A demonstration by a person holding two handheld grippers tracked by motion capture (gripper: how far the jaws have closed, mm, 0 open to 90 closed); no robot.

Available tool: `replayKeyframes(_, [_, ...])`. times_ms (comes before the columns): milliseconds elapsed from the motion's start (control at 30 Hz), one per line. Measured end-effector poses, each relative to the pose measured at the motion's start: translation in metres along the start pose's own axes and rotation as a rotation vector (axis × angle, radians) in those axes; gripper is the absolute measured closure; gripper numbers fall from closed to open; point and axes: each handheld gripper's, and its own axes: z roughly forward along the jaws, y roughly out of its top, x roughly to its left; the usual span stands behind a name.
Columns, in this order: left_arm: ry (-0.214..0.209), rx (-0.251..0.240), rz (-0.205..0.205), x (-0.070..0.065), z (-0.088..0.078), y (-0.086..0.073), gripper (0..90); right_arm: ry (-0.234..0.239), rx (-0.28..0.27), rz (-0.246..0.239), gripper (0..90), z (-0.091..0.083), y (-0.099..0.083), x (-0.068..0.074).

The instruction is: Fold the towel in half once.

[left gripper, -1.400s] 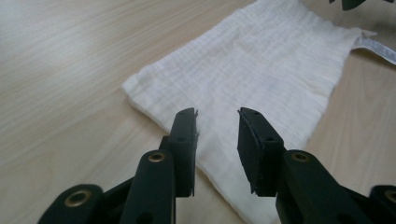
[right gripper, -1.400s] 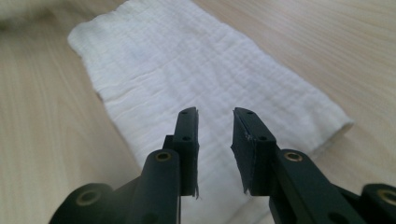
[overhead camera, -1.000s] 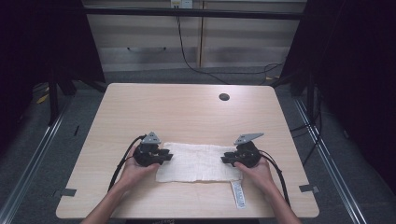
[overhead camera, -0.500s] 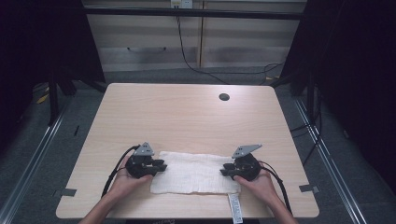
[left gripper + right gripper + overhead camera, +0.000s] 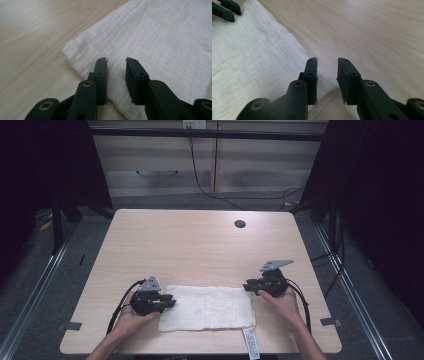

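The cloth [image 5: 207, 308] lies lengthwise between both grippers on the surface [image 5: 200, 245]. Left gripper [image 5: 170, 302] and right gripper [image 5: 248, 286] hover released at opposite ends.

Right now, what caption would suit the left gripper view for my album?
Left gripper, jaws apart, poised over the near corner of a white folded cloth on a pale wooden table.
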Motion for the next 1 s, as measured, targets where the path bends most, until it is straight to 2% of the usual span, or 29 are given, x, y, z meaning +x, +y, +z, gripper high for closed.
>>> replayKeyframes(200, [-0.002, -0.003, 0.003, 0.000, 0.000, 0.000, 70.8, -0.004, 0.042, 0.003, 62.5, 0.013, -0.004, -0.001])
replayKeyframes(300, [-0.005, -0.006, 0.000, 0.000, 0.000, -0.001, 70.5, -0.010, 0.055, -0.017, 63.4, 0.016, -0.004, -0.001])
replayKeyframes(367, [-0.009, -0.008, -0.003, 0.001, 0.000, -0.001, 70.5, -0.018, 0.059, -0.013, 62.7, 0.015, -0.004, -0.001])
replayKeyframes(533, [-0.001, -0.004, 0.009, -0.002, -0.001, -0.002, 69.6, 0.004, 0.054, -0.001, 69.2, 0.015, -0.007, -0.004])
replayKeyframes(667, [-0.014, 0.003, -0.011, -0.004, -0.004, -0.003, 67.6, 0.026, 0.050, -0.006, 78.2, 0.016, -0.009, -0.001])
replayKeyframes(767, [-0.032, 0.019, 0.000, -0.004, -0.006, -0.002, 65.9, 0.026, 0.053, -0.013, 83.6, 0.017, -0.008, 0.001])
replayKeyframes(867, [-0.024, -0.002, -0.009, 0.001, -0.010, 0.004, 63.5, 0.021, 0.060, -0.018, 85.4, 0.019, -0.006, 0.001])
replayKeyframes(900, [-0.014, -0.014, -0.004, 0.004, -0.013, 0.007, 62.5, 0.024, 0.053, -0.018, 85.5, 0.020, -0.005, 0.000])
replayKeyframes(1000, [0.002, -0.051, -0.021, 0.016, -0.018, 0.019, 61.2, 0.025, 0.052, -0.019, 85.8, 0.021, -0.005, 0.000])
